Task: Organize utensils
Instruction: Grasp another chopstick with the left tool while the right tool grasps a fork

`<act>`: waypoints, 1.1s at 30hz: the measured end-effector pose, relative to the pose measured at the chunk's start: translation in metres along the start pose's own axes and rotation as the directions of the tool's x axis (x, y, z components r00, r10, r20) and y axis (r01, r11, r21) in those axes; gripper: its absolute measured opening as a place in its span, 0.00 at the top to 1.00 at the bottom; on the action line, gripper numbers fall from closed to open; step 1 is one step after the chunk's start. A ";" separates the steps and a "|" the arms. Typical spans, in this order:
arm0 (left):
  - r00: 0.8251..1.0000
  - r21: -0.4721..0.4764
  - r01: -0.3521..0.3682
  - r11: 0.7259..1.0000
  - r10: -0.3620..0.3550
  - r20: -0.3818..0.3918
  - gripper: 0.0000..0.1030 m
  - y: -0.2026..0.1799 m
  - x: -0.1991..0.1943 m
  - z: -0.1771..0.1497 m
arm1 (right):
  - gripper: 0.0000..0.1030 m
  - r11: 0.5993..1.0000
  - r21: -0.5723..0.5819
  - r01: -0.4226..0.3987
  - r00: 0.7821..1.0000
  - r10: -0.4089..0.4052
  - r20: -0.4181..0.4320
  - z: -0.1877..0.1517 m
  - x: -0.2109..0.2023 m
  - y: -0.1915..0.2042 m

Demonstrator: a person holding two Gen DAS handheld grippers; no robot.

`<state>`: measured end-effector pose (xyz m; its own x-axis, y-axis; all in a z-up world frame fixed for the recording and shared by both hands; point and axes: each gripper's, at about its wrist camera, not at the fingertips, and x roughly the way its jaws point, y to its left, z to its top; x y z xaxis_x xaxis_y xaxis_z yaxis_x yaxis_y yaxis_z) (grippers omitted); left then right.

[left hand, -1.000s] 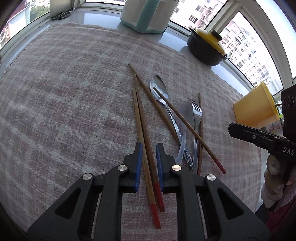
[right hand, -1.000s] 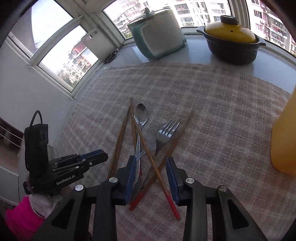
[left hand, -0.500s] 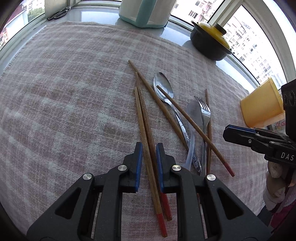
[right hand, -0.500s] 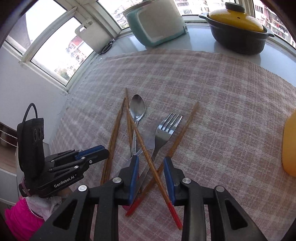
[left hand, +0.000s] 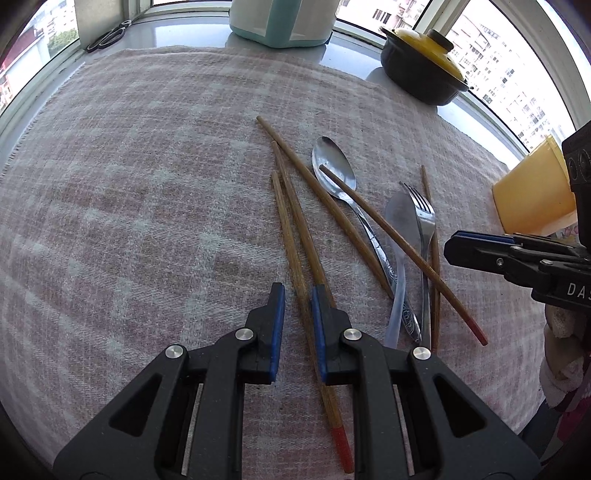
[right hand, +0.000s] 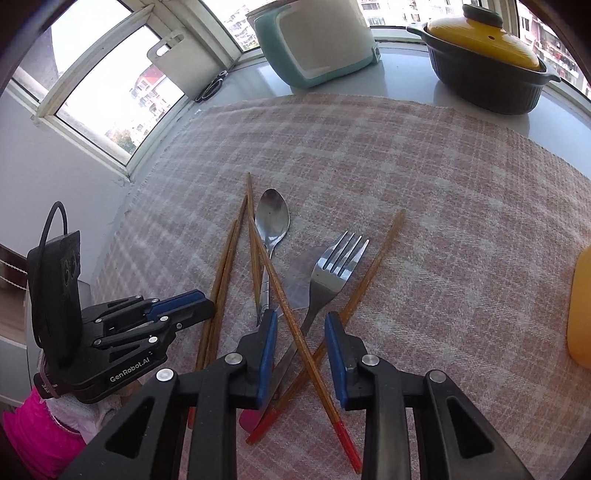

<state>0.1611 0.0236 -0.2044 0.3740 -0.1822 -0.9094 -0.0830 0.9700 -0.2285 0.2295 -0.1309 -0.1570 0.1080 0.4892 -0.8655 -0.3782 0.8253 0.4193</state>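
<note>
Several wooden chopsticks with red ends, a metal spoon [left hand: 334, 170] [right hand: 272, 218], a metal fork [left hand: 423, 221] [right hand: 332, 273] and a clear plastic spoon [left hand: 399, 229] lie crossed in a pile on the checked cloth [left hand: 147, 166]. My left gripper [left hand: 297, 295] is open, its jaws low around a pair of chopsticks [left hand: 295, 236] at the pile's left. My right gripper [right hand: 301, 321] is open, low over the crossed chopstick [right hand: 291, 314] and fork handle. Each gripper shows in the other's view, the left [right hand: 177, 306] and the right [left hand: 480, 247].
A yellow cup [left hand: 532, 195] [right hand: 580, 306] stands at the cloth's right edge. A dark pot with a yellow lid [left hand: 424, 66] [right hand: 484, 59], a teal and white appliance [right hand: 317, 40], scissors [left hand: 107, 35] and a cutting board [right hand: 181, 62] stand along the window sill.
Both grippers have moved forward and down over the pile. The left jaws have opened slightly around the pair of chopsticks; the right jaws have narrowed a little over the crossed ones.
</note>
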 end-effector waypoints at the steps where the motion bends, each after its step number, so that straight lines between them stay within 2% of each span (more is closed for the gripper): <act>1: 1.000 0.010 -0.014 1.000 0.014 0.002 0.87 -0.003 0.001 0.001 | 0.75 1.000 0.003 -0.001 1.000 0.001 -0.003 0.001 0.001 0.000; 5: 0.999 0.058 -0.051 0.997 0.051 0.009 0.87 -0.013 0.004 0.004 | 0.78 0.999 0.033 -0.020 1.000 0.021 -0.017 0.004 0.008 -0.004; 7: 0.999 0.057 -0.052 0.997 0.052 0.013 0.91 -0.011 0.004 0.004 | 0.79 0.998 0.057 -0.039 0.999 0.041 -0.025 0.006 0.012 -0.008; 14: 0.999 0.036 -0.030 0.999 0.030 0.011 0.93 0.000 0.001 0.003 | 0.85 0.993 0.095 -0.066 0.997 0.069 -0.036 0.011 0.019 -0.012; 19: 0.999 0.020 -0.034 0.999 0.033 0.015 0.94 0.005 -0.001 0.000 | 0.86 0.995 0.092 -0.026 0.998 0.031 -0.048 0.015 0.018 -0.009; 24: 0.999 0.012 -0.031 0.999 0.031 0.014 0.94 0.008 -0.003 -0.001 | 0.85 0.996 0.093 0.000 0.998 0.006 -0.062 0.014 0.019 -0.009; 26: 1.000 0.008 -0.028 1.000 0.028 0.012 0.94 0.009 -0.003 0.000 | 0.80 0.995 0.102 0.008 0.998 -0.002 -0.061 0.016 0.019 -0.010; 30: 1.000 0.002 -0.025 1.000 0.025 0.014 0.94 0.010 -0.004 0.000 | 0.78 0.992 0.127 -0.004 0.997 0.014 -0.077 0.020 0.021 -0.013; 33: 0.999 -0.001 -0.027 1.000 0.027 0.018 0.94 0.011 -0.005 -0.001 | 0.73 0.991 0.129 0.035 0.996 -0.023 -0.089 0.022 0.022 -0.014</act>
<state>0.1570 0.0351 -0.2029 0.3884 -0.1532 -0.9087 -0.0938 0.9744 -0.2044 0.2575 -0.1251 -0.1761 0.0347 0.4429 -0.8959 -0.2529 0.8711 0.4209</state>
